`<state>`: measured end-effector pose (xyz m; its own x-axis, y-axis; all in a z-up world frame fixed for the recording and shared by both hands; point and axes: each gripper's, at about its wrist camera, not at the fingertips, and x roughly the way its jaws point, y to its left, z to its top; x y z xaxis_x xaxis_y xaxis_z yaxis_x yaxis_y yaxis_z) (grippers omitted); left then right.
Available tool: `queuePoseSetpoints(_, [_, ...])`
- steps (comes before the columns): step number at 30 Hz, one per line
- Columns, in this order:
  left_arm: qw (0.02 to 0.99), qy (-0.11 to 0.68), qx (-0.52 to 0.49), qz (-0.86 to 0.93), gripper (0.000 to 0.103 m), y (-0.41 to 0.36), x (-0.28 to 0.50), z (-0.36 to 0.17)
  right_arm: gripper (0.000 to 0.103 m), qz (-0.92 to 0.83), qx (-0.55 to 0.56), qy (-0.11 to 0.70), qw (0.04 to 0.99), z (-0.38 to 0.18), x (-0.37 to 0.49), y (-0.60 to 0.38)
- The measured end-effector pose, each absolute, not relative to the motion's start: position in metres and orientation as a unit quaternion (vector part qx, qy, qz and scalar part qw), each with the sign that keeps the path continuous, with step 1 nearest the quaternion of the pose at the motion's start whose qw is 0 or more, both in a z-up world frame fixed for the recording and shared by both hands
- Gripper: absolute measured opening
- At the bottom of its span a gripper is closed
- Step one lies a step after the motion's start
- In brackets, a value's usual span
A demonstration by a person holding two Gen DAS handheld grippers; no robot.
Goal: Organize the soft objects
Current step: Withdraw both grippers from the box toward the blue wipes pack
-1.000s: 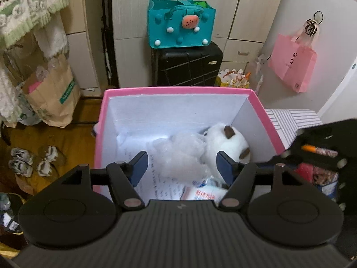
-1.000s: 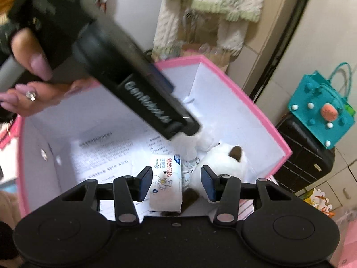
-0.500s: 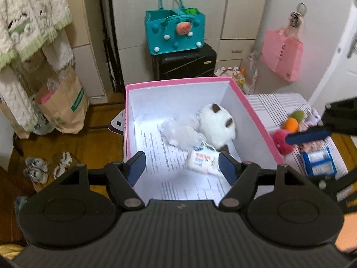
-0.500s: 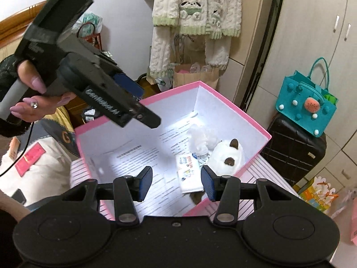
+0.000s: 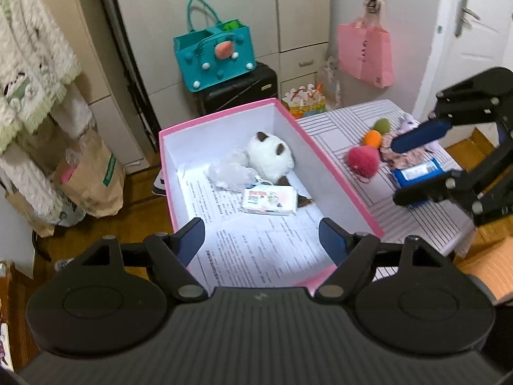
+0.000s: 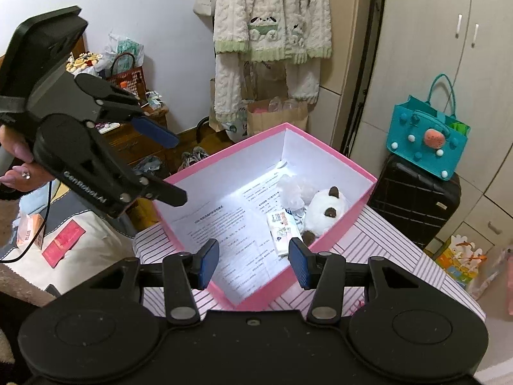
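A pink box (image 5: 306,128) (image 6: 340,224) with a white paper-lined floor holds a white plush cat (image 5: 269,157) (image 6: 325,210), a clear plastic puff (image 5: 231,173) (image 6: 290,191) and a tissue pack (image 5: 269,200) (image 6: 282,232). On the striped table right of the box lie a red pom ball (image 5: 364,160), an orange ball (image 5: 372,138), a green ball (image 5: 381,125), a floral fabric piece (image 5: 400,158) and a blue wipes pack (image 5: 420,173). My left gripper (image 5: 261,239) (image 6: 170,166) is open and empty above the box's near end. My right gripper (image 6: 253,263) (image 5: 407,173) is open and empty above the table items.
A black suitcase (image 5: 237,89) with a teal bag (image 5: 214,57) stands behind the box. A pink bag (image 5: 365,53) hangs at the right. A paper bag (image 5: 93,176) and hanging knitwear (image 6: 272,16) are at the left. The striped table (image 5: 416,218) ends near a door.
Both grippers have pulled up and back from the box, so the whole box and the table items now show. The things in the box lie as before.
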<state>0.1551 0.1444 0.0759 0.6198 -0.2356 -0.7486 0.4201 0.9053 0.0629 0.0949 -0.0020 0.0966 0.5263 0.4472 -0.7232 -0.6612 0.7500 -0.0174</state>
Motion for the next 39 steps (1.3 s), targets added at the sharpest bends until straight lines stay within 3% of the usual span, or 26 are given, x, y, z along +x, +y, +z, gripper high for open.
queuePoseSetpoints(14, [0.879,0.386,0.156,-0.233,0.083,0.113,0.100,0.087,0.055,0.285,-0.151,0.342,0.882,0.105,0.032,-0.039])
queuePoseSetpoints(21, [0.868,0.385,0.179,-0.258,0.084,0.085,0.082,0.087,0.060,0.265,-0.159,0.316,0.897,0.104,0.000,-0.060])
queuePoseSetpoints(39, [0.837,0.372,0.219,-0.337,0.095,-0.022,0.091,0.064,0.076,0.189,-0.099,0.383,0.898,0.046,-0.002,-0.152])
